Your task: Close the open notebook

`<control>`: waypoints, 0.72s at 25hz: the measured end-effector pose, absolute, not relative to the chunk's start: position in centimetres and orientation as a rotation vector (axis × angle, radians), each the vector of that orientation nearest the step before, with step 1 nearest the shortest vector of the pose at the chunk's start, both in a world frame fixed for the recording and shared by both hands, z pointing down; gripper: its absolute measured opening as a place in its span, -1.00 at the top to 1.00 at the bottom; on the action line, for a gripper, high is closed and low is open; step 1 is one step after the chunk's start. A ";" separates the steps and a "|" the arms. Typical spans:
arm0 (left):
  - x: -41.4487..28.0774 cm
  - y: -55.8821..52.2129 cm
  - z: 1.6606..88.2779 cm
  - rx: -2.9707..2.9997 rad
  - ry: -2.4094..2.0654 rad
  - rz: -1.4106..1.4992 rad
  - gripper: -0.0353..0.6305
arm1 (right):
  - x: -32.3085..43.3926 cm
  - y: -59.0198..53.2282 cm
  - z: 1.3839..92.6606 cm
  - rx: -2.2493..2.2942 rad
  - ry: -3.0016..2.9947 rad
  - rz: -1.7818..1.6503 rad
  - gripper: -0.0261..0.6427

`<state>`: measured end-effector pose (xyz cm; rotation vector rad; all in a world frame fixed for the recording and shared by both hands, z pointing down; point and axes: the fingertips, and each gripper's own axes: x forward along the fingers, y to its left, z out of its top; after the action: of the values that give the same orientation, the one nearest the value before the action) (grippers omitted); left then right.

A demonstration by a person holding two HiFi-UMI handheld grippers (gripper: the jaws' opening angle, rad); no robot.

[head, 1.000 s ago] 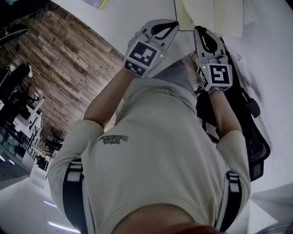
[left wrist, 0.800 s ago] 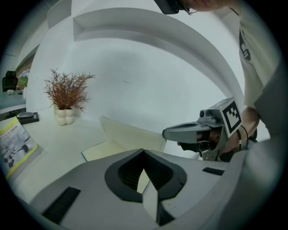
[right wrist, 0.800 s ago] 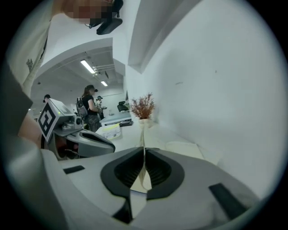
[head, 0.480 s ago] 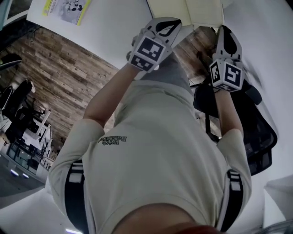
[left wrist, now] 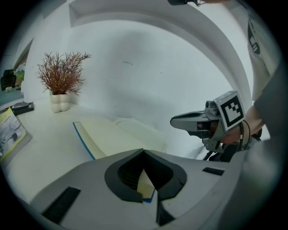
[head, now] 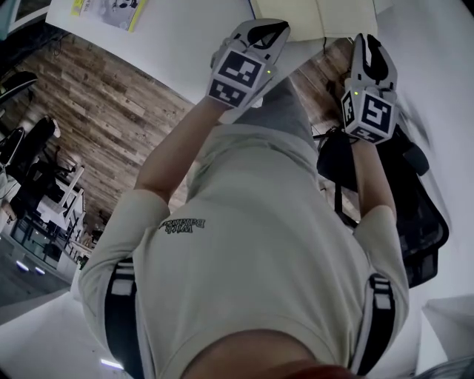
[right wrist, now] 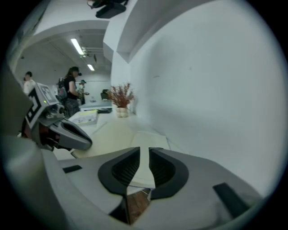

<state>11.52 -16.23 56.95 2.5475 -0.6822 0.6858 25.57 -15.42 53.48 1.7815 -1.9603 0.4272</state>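
While I stand at the white table (head: 185,44), I hold both tools out toward the open notebook (head: 318,10). It lies flat on the table with its cream pages up and a blue edge along its left side. Its near edge sits close to the table's rim.

My left gripper (left wrist: 144,152) has its tips pressed together. Behind the point where they meet, the pads leave a wedge-shaped gap, and through it I see a strip of cream page and a bit of the blue edge. I cannot tell whether the tips touch the paper. From the head view, this gripper points at the notebook's near left corner.

My right gripper (right wrist: 144,152) has its jaws a narrow slit apart, with the pads parallel and nothing between them. Through the slit I see the right-hand page and, lower down, the wooden floor (head: 104,126). It hangs near the notebook's right side, about over the table's rim, well apart from the left one.

Farther along the table, a booklet (head: 111,11) with a yellow edge lies to the left of the notebook. A reddish dried plant (left wrist: 60,76) in a lumpy white vase stands by the wall at the far end. A black chair (head: 418,222) is just beside my right arm.
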 end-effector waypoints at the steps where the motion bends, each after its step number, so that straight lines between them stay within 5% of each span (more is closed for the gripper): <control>1: 11.0 -16.3 56.7 2.549 -0.691 0.686 0.85 | 23.5 -15.7 52.9 1.716 -2.039 0.412 0.72; 6: 8.4 -15.9 55.5 2.550 -0.726 0.667 0.85 | 13.7 -15.5 52.1 1.305 -2.313 0.320 0.72; 8: 7.4 -15.8 55.0 2.545 -0.747 0.655 0.85 | 11.0 -15.0 52.2 1.169 -2.347 0.255 0.42; 14: 3.8 -15.1 55.8 2.501 -0.824 0.648 0.85 | 7.2 -14.1 55.0 1.010 -2.274 0.139 0.40; 17: 2.8 -15.1 56.3 2.476 -0.853 0.633 0.85 | 7.3 -14.3 55.8 1.077 -2.242 0.186 0.90; 18: 2.5 -15.0 56.5 2.472 -0.859 0.628 0.85 | 7.3 -14.2 56.1 1.088 -2.238 0.214 0.90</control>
<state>2.51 -14.96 56.46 2.4721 -0.8589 0.6281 7.30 -14.16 56.07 1.0883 -2.2380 0.2142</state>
